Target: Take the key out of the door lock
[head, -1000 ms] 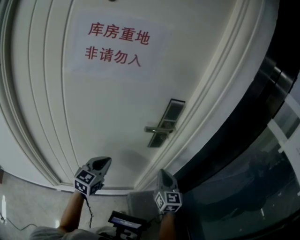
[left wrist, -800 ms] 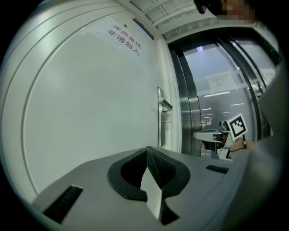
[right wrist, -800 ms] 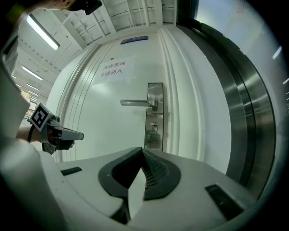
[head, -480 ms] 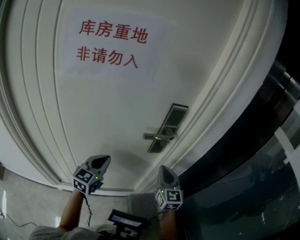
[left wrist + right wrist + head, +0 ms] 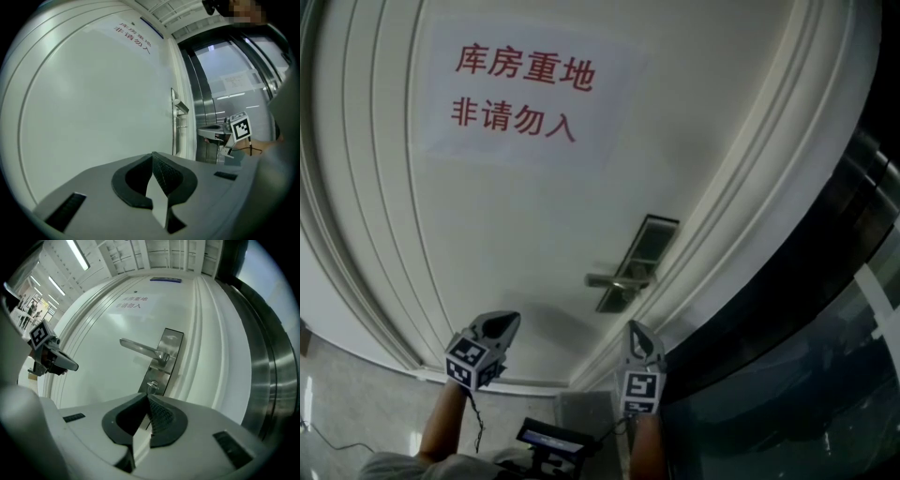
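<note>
Right gripper view: right claw (image 5: pixel 146 395), closed and empty, faces the key (image 5: pixel 151 386) below the lever handle (image 5: pixel 140 350), aligned for approach.

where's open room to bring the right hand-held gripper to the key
Open: the bare door panel left of the lock plate, below the lever handle. The key pokes out straight ahead of the shut right hand-held gripper, nothing between. Tight: above the key, under that handle, and to the right, where the frame mouldings crowd the plate.
</note>
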A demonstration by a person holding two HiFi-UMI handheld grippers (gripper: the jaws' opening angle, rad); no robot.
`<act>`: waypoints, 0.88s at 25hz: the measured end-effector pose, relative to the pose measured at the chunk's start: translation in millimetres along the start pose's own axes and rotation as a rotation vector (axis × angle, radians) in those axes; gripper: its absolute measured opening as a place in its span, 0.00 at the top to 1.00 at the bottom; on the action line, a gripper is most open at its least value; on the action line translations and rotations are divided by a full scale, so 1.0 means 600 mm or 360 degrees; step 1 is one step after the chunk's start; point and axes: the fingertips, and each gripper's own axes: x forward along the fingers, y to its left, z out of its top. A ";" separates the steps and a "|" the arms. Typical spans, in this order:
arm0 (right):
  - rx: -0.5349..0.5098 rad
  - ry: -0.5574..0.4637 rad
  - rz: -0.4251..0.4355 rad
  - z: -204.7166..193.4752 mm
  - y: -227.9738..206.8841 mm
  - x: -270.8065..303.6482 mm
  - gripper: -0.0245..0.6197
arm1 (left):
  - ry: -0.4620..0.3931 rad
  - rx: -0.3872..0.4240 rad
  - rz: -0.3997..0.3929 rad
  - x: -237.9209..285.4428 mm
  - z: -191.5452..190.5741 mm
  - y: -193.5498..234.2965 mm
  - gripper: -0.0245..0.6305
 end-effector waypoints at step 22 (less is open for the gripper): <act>-0.0773 0.0087 -0.0001 0.028 0.006 0.057 0.77 | 0.0012 -0.0039 0.0075 -0.028 -0.012 0.019 0.95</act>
